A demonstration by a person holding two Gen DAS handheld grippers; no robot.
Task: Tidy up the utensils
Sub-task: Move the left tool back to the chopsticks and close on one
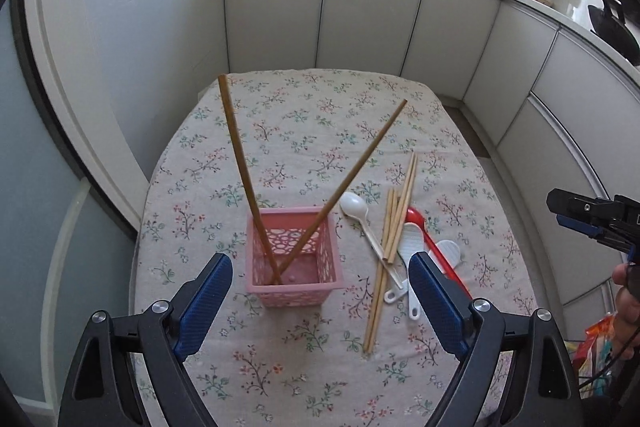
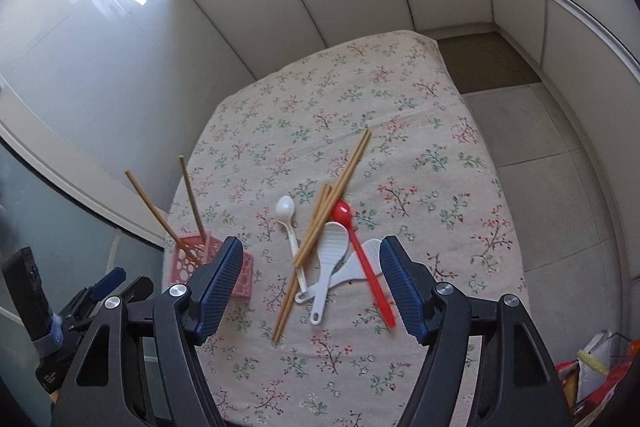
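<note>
While poised over table, left tool point(image 1: 320, 301) spread, empty; right tool point(image 2: 311, 281) likewise.

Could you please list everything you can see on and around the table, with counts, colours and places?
basket: one, pink, perforated, near the table's left edge.
dark chopsticks: two, brown, standing crossed in the basket.
loose chopsticks: several, light wood, lying in the pile right of the basket; exact count unclear.
white spoon: one, left side of the pile.
red spoon: one, right side of the pile.
rice paddles: two, white, overlapping in the pile.
tablecloth: one, floral, covering the table.
cabinets: white, along the walls behind.
left gripper: black with blue pads, open, above the basket.
right gripper: same build, open, above the pile.
</note>
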